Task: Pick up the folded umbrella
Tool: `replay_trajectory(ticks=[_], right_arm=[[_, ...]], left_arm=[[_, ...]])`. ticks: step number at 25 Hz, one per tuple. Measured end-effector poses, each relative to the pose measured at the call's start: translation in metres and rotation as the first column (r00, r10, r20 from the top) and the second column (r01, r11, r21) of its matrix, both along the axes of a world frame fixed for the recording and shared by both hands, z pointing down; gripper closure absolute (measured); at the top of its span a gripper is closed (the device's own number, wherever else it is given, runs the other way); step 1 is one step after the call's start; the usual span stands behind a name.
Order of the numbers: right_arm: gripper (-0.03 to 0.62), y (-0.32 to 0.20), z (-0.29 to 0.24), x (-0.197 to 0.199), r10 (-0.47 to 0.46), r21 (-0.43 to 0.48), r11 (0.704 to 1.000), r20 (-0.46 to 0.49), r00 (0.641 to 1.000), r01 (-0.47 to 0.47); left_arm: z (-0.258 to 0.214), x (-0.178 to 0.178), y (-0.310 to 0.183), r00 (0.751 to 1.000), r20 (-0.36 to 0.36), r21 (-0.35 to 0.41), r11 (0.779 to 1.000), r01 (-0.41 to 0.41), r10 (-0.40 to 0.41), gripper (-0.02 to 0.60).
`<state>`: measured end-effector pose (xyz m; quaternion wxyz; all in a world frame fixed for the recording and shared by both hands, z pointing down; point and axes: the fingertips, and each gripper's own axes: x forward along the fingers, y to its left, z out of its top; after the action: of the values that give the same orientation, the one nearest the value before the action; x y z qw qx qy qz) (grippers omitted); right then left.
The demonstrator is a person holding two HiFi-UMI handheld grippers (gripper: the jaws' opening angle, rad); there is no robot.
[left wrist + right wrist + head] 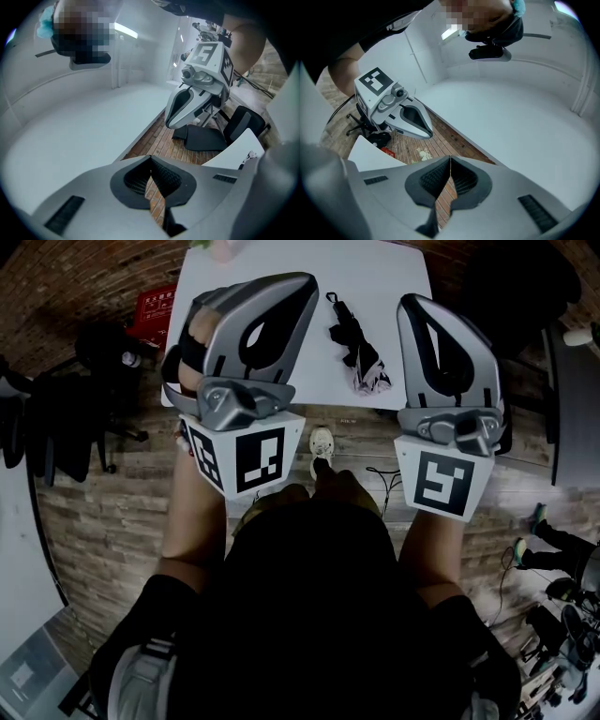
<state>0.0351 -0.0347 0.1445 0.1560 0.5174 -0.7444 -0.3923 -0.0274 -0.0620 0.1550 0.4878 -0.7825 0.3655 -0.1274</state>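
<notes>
The folded umbrella, black with a pale patterned end, lies on the white table in the head view, its strap end pointing away. I hold both grippers up in front of me over the table's near edge. My left gripper is to the left of the umbrella and my right gripper to its right, both well above it. In the left gripper view the left gripper has its jaws together with nothing in them. The right gripper is likewise shut and holds nothing.
The floor is brick-patterned. A red box and a black office chair stand left of the table. My shoe is by the table's near edge. Another person's legs and gear lie at the right.
</notes>
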Motion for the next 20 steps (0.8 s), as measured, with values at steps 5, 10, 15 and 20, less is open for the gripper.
replay_trajectory(ticks=[5,10,15,20], right_arm=[[0.565,-0.004,-0.003,0.001,-0.018,0.005,1.0,0.002,1.0,0.018],[0.565,-0.019,-0.007,0.008,-0.033,0.011,0.999,0.006,0.999,0.033],[0.563,-0.037,-0.006,0.015,-0.054,0.007,0.999,0.015,0.998,0.054],[0.563,-0.054,-0.004,0.021,-0.085,0.009,0.996,0.017,0.996,0.084]], left_arm=[[-0.005,0.001,-0.004,1.0,0.0,0.008,1.0,0.016,-0.016,0.569],[-0.007,0.006,-0.017,0.999,0.005,0.007,0.999,0.034,-0.034,0.569],[-0.007,0.015,-0.032,0.999,0.005,0.005,0.999,0.05,-0.05,0.569],[-0.007,0.027,-0.047,0.998,0.008,0.009,0.998,0.065,-0.065,0.569]])
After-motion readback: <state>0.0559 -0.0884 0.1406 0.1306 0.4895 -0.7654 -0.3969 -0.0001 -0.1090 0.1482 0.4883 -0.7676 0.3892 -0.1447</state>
